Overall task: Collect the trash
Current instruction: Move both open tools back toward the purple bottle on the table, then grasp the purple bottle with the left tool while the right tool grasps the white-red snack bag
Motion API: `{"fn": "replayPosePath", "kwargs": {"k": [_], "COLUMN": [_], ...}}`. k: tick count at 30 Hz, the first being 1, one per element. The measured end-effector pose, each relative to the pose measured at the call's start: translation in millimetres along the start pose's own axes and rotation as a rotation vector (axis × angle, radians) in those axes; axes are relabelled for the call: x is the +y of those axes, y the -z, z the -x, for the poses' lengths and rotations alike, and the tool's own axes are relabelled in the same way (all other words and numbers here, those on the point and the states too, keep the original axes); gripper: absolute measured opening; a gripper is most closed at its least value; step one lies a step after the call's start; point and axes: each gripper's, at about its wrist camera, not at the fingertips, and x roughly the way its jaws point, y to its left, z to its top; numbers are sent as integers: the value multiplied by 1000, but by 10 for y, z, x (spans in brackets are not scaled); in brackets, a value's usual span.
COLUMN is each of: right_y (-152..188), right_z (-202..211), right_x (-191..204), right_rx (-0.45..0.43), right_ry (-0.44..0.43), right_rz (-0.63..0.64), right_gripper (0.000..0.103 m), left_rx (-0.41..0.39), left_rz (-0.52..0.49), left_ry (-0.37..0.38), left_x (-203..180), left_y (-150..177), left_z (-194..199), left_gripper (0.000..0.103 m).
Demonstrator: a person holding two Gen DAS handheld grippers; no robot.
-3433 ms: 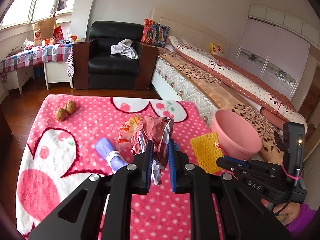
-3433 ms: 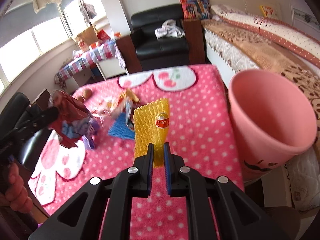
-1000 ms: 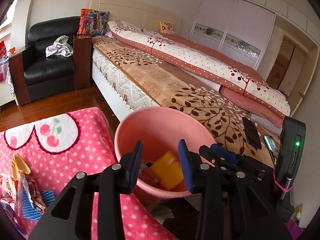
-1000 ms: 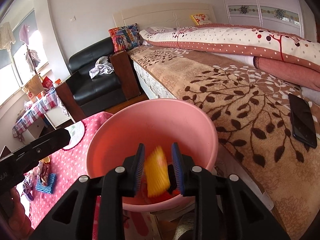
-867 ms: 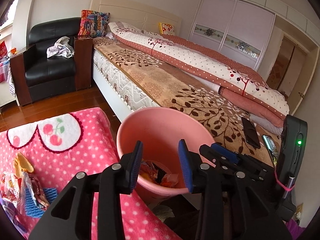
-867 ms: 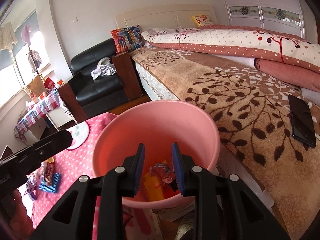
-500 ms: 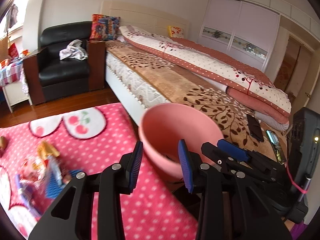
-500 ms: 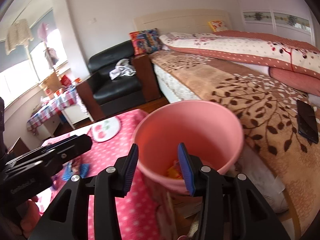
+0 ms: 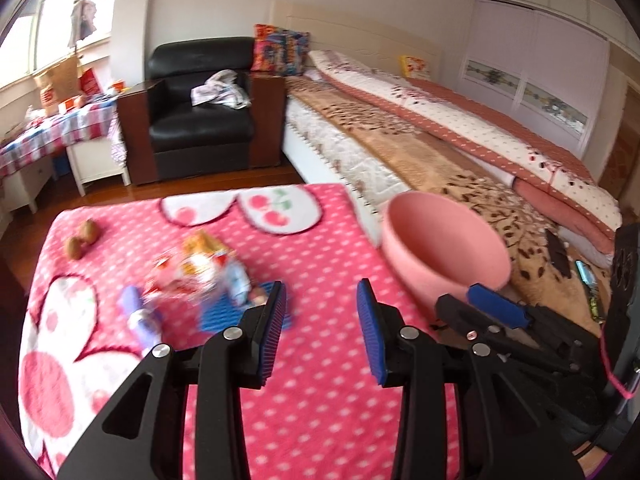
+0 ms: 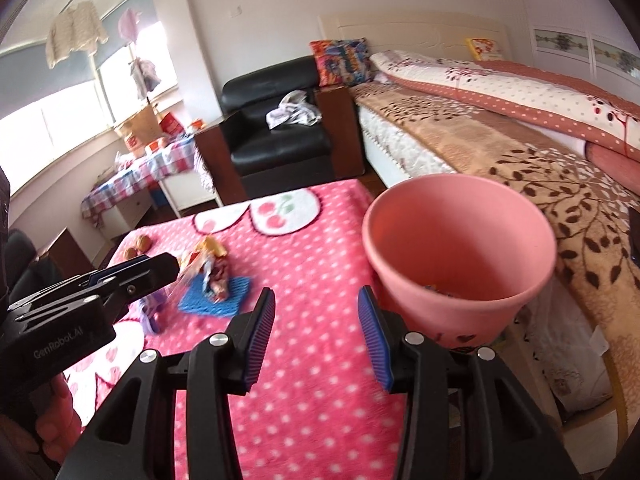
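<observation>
On the far left of the desk (image 9: 320, 380), under its pink dotted cloth, two brown nuts (image 9: 81, 238) lie together. Right of them sits a blurred heap of snack wrappers (image 9: 196, 270), apparently resting partly on a blue mesh pad (image 10: 216, 292), with a purple tube (image 9: 138, 316) just beside it. The left gripper (image 9: 322, 334) hangs over the cloth, its fingers (image 9: 274, 330) spread apart and empty. The right gripper (image 10: 316, 338) is likewise held wide, gripping nothing. At the desk's right edge stands the pink bin (image 10: 460, 248), scraps of trash just visible at its bottom, the bed (image 10: 500, 136) behind it.
</observation>
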Motion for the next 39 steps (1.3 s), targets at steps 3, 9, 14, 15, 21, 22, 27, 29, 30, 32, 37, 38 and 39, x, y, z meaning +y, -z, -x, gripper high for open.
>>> {"fn": "replayPosePath", "kwargs": {"k": [3,9,14,15,21,22,27,29,30,32,37,38,39], "right_y": [35,80,83,84,52,38,-58,-72,-85,-98,-135,-135,-146], "right_z": [-60,-232,-407,-438,-596,-621,-731,-766,-808,-884,-1163,-1212,-1268], "right_x": [96,248,392,416,554,580,728,789,834,907,1099,1130,1153], "right_rx": [20,61,93,99,122,125,144,155,168,197,263,271,279], "right_ry": [-14,-56,-97,-105,-135,-142,-208,-241,-264,-306,-351,-352,-352], "right_rz": [22,47,75,81,117,122,146,149,147,134,105,100,94], "right_gripper": [43,43,43,43,43,43,43,43,43,43,43,43,43], "left_rx": [8,31,74,82,113,125,166,161,160,154,123,114,103], "left_rz": [48,160,278,308,396,392,382,384,390,402,384,383,383], "left_ry": [-39,-112,-133,-128,-123,-136,-160,-170,-170,-172,-171,-168,-165], "left_x": [260,821,1196,1255,1432,1421,1442,1486,1516,1566,1633,1649,1674], "left_y": [118,339,459,456,326,308,373,411,430,463,490,491,486], "left_z": [41,92,30,4,-229,-299,-429,-398,-378,-319,-148,-112,-78], "left_gripper": [37,37,37,37,37,37,36,24,23,19,18,18,18]}}
